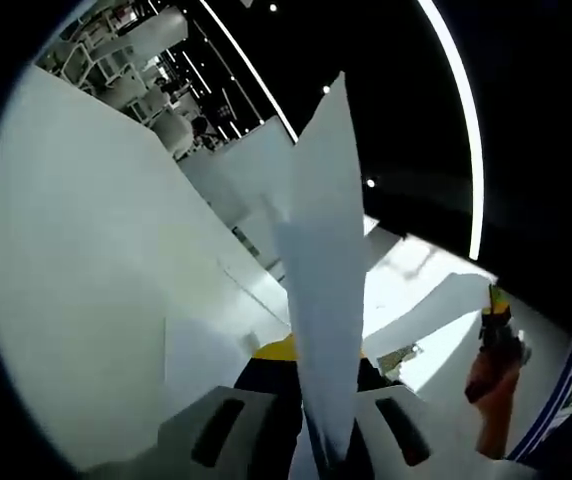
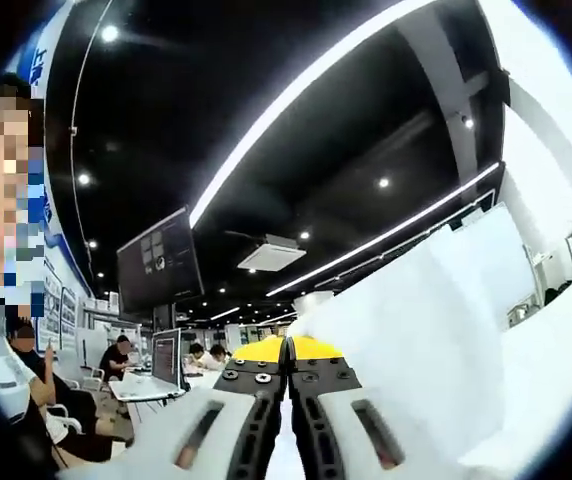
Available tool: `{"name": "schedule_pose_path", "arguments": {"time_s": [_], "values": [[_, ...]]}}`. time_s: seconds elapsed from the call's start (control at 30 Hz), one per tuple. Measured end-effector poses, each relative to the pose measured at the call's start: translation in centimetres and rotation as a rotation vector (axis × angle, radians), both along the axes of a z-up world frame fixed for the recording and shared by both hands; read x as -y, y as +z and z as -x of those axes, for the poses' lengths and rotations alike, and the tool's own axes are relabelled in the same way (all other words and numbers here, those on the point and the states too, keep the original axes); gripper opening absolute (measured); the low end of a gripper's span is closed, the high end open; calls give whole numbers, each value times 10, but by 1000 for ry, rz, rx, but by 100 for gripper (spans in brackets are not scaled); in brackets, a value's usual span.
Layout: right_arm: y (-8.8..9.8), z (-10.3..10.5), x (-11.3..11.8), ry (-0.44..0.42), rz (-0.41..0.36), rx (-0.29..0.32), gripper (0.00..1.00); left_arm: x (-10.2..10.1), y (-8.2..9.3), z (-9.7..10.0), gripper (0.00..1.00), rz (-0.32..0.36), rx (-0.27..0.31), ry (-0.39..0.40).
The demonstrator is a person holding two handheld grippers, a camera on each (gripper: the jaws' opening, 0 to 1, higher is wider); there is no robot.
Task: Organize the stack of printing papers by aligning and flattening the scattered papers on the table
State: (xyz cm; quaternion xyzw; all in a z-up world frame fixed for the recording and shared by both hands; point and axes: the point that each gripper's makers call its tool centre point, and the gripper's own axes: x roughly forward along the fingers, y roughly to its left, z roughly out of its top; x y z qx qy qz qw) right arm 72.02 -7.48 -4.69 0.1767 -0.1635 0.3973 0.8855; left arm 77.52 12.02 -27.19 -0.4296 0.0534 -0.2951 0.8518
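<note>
My left gripper (image 1: pixel 328 440) is shut on a white sheet of paper (image 1: pixel 326 260), which I see edge-on, rising as a tall narrow blade from between the jaws. More white papers (image 1: pixel 116 300) spread wide to the left and behind it (image 1: pixel 416 300). My right gripper (image 2: pixel 286 352) has its yellow-tipped jaws pressed together, with a thin white sliver between them low down. A broad white paper stack (image 2: pixel 436 340) fans out to the right from just behind the tips. Both views are tilted up toward the ceiling.
An orange object (image 1: pixel 494 385) stands at the lower right of the left gripper view, with white shelving (image 1: pixel 126 50) far off. In the right gripper view, people sit at desks with monitors (image 2: pixel 166 360) at the lower left, under a hanging screen (image 2: pixel 158 262).
</note>
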Motion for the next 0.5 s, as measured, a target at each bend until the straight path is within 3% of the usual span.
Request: {"name": "schedule_pose_path", "arguments": {"time_s": [0.5], "values": [[44,4,-36,88,-24,63,0,7,3,7,7,-9,2,-3]]}}
